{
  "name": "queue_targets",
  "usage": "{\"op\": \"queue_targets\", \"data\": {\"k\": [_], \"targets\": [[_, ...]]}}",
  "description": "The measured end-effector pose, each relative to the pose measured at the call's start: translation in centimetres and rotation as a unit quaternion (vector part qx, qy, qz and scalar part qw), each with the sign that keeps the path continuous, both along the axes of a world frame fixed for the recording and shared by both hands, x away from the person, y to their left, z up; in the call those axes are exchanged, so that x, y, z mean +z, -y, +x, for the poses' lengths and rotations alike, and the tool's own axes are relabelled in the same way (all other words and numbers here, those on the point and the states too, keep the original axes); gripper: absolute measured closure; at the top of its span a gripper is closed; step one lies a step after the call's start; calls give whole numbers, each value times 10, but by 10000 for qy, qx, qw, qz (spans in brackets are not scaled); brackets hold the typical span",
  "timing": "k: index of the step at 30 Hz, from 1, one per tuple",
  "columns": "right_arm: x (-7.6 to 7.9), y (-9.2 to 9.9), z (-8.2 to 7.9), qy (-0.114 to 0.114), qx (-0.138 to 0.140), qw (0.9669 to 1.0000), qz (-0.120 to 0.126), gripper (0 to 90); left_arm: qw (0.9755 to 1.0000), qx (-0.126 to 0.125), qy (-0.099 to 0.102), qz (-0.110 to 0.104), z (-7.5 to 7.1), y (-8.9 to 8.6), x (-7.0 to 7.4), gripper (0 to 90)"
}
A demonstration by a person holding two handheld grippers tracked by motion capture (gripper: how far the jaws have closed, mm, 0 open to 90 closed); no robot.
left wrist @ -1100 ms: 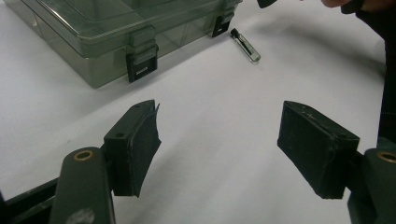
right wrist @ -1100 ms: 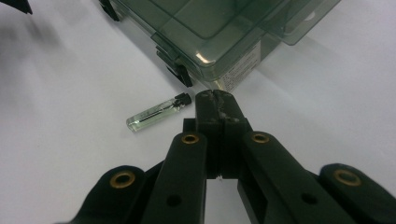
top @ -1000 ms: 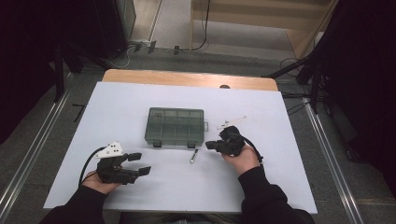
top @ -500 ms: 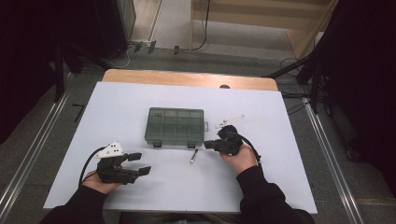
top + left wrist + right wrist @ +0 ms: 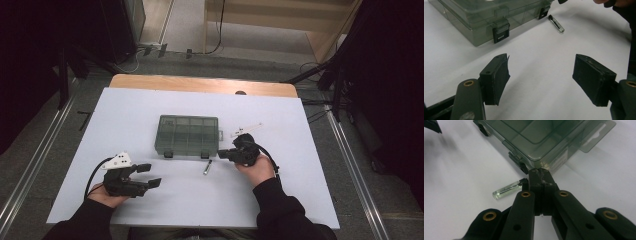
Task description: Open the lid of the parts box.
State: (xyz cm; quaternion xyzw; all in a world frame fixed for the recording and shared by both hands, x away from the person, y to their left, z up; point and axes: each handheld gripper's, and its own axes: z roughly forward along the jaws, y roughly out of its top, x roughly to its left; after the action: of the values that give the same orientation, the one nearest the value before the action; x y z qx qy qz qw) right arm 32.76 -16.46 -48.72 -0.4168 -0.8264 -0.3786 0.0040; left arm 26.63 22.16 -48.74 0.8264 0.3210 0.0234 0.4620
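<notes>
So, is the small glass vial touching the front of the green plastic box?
Apart. In the left gripper view, white table shows between the vial and the box; the high view shows the same gap.

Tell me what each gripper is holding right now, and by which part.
Nothing is held. The left gripper is open over bare table. The right gripper has its fingers shut together, empty, beside the vial and the closed box.

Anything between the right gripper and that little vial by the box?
Nothing visible. The right gripper, jaws shut, has its tips just past the vial's black-capped end, bare white table around it. The closed box lies beyond.
</notes>
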Motion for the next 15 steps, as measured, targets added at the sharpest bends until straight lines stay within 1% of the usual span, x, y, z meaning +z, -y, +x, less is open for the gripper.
{"op": "queue_targets", "data": {"k": [1, 4, 7, 9, 11, 15], "targets": [[1, 0, 0, 41, -4, 10000, 32, 900, 10000, 7, 8, 3, 0, 0, 0, 284], [3, 0, -1, 97, 1, 9999, 26, 900, 10000, 42, -20, 16, 1, 0, -1, 284], [4, 1, -1, 93, 2, 9999, 44, 900, 9999, 70, -77, 4, 2, 1, -1, 284], [5, 1, 0, 120, 11, 9999, 73, 900, 9999, 87, -81, -13, 4, 0, -2, 284], [6, 1, 0, 91, 12, 9999, 82, 900, 9999, 134, -72, 11, 6, -2, -2, 284], [10, 2, 1, 130, 23, 9999, 101, 900, 9994, 281, -208, -34, 12, -7, -3, 285]]}}
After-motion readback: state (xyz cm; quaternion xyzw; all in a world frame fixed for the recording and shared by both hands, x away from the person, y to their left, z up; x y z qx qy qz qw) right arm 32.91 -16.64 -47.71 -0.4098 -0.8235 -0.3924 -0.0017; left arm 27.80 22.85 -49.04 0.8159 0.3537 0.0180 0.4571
